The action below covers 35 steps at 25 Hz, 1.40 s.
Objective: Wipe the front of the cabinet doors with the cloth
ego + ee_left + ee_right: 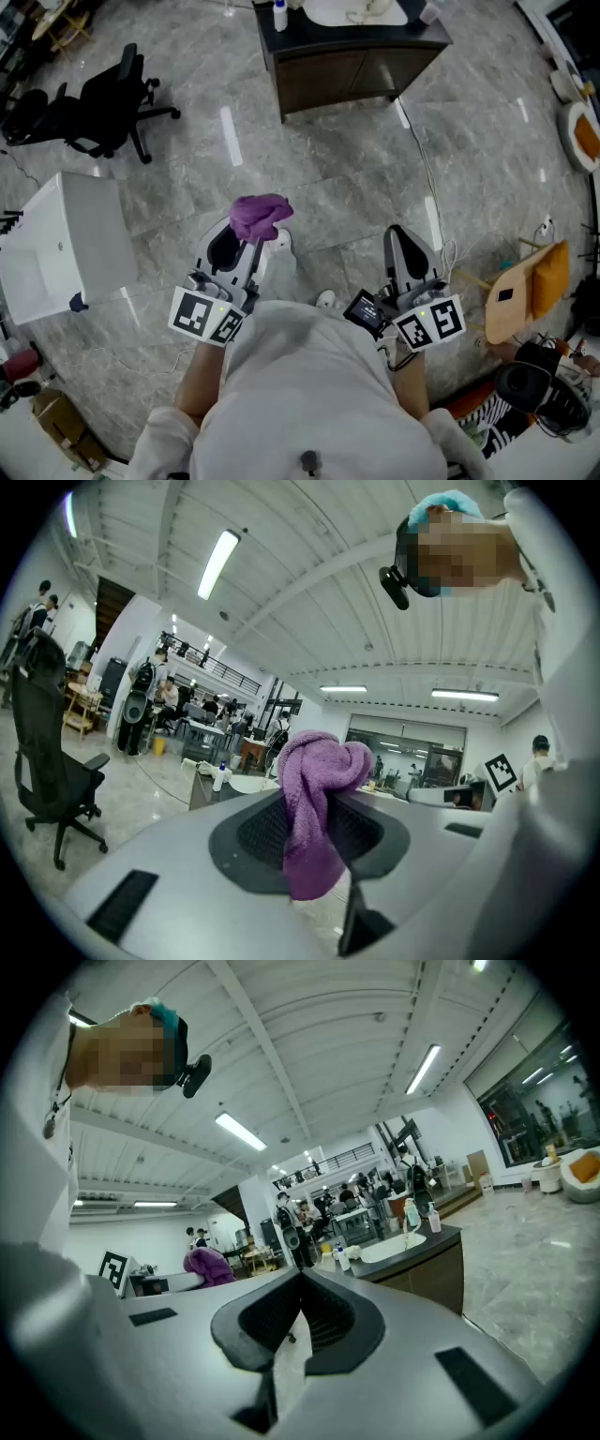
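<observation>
A purple cloth (260,216) is bunched between the jaws of my left gripper (246,236), which is shut on it; in the left gripper view the cloth (314,808) hangs over the closed jaws. My right gripper (401,240) is held beside it, shut with nothing between its jaws; it appears again in its own view (298,1321). The dark brown cabinet (347,70) with a white sink on top stands far ahead across the floor, its doors facing me. It also shows in the right gripper view (427,1274). Both grippers are held close to my body, well short of it.
A black office chair (103,108) stands at the far left. A white box-shaped unit (61,244) is close on my left. A wooden chair with an orange cushion (525,291) and clutter sit at my right. A cable (427,169) runs over the grey marble floor from the cabinet.
</observation>
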Tool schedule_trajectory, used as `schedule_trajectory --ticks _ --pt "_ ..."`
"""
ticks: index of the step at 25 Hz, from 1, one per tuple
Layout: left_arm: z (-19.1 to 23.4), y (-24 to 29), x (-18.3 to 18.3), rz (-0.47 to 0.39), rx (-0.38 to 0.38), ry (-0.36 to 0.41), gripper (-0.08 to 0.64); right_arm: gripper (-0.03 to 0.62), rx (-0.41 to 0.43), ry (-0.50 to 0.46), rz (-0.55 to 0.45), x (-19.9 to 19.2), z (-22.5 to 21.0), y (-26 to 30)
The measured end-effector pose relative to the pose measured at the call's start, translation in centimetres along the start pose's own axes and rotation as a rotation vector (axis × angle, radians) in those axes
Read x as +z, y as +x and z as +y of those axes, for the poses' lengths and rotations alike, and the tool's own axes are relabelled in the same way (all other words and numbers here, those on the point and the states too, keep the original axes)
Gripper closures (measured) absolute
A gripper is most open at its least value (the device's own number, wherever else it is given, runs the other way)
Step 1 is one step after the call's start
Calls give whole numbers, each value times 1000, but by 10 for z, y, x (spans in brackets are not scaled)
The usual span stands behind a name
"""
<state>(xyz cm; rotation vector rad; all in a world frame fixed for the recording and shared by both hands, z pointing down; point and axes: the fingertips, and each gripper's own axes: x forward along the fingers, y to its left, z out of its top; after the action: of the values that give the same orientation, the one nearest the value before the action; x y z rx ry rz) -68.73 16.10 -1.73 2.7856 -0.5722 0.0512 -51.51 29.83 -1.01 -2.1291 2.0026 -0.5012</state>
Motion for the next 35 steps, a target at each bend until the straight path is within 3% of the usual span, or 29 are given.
schedule_trajectory --ticks 3,8,11,14,18,26,35 --pt "-59 -34 -8 -1 -11 38 453 565 -3 -16 -17 3 8 -77" --pt "-168 -74 -34 -34 -3 23 453 565 -35 -41 4 -12 -1 -203" --pt "-220 -90 -44 -35 -15 17 453 565 -50 -23 -7 -17 -5 -252" --pt "-243 -108 -42 -36 -30 62 453 565 -37 -24 -20 -20 7 -272" --pt "-240 -131 -36 -36 -11 88 453 565 -15 -42 -16 -23 22 -274" --pt "-207 -145 -38 -41 23 22 453 565 45 -27 7 -25 53 -238" --pt "-129 -157 2 -95 -21 74 453 565 -18 -71 -25 -13 90 -190"
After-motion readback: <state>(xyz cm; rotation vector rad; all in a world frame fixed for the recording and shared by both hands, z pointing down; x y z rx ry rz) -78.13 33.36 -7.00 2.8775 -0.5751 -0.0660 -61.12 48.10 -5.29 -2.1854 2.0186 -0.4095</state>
